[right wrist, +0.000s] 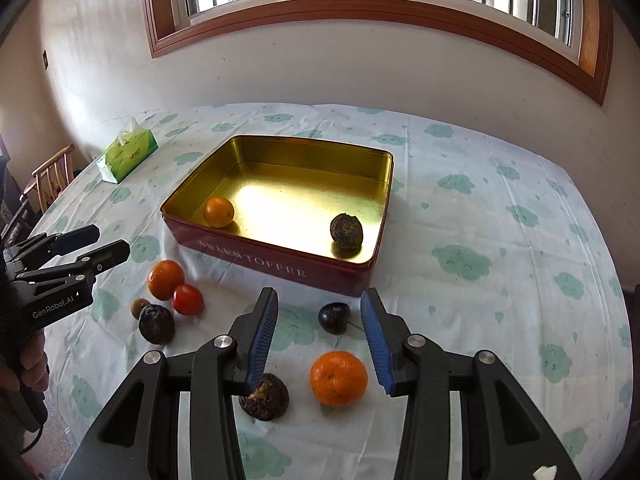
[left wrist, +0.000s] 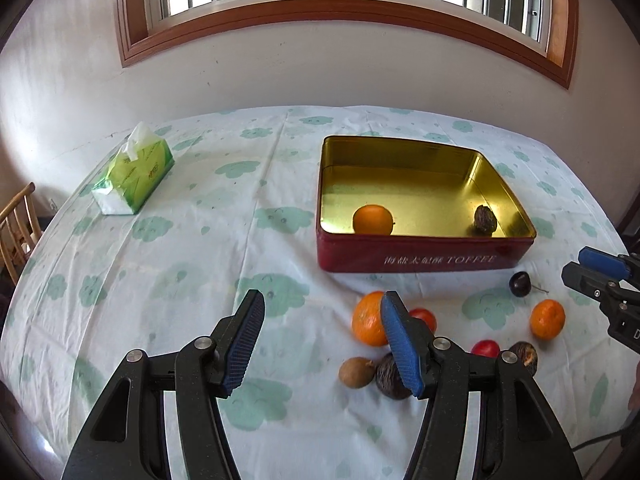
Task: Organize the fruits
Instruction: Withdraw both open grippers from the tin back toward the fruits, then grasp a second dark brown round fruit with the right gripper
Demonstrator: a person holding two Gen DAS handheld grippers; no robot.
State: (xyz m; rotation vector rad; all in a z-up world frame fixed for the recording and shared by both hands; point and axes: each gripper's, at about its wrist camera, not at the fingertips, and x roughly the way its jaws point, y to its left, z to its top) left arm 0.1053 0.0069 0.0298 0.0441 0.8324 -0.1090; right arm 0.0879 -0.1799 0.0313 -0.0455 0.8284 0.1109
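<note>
A red toffee tin [left wrist: 420,258] [right wrist: 280,265] with a gold inside stands open on the table. It holds an orange [left wrist: 373,220] [right wrist: 218,212] and a dark wrinkled fruit [left wrist: 485,220] [right wrist: 346,230]. Loose in front lie an orange [left wrist: 368,324] [right wrist: 166,279], a tomato [left wrist: 424,318] [right wrist: 188,299], a brown kiwi-like fruit [left wrist: 356,372], dark wrinkled fruits [left wrist: 390,376] [right wrist: 264,398], a dark plum [left wrist: 520,284] [right wrist: 334,318] and a second orange [left wrist: 547,319] [right wrist: 339,378]. My left gripper [left wrist: 323,300] [right wrist: 112,240] hovers open and empty, left of the pile. My right gripper [right wrist: 319,294] [left wrist: 576,264] hangs open and empty above the plum and second orange.
A green tissue pack [left wrist: 134,176] [right wrist: 128,152] lies at the table's far left. A wooden chair [left wrist: 18,228] [right wrist: 52,176] stands beyond the left edge. The wall and a window run behind the table. A hand [right wrist: 28,360] grips the left tool's handle.
</note>
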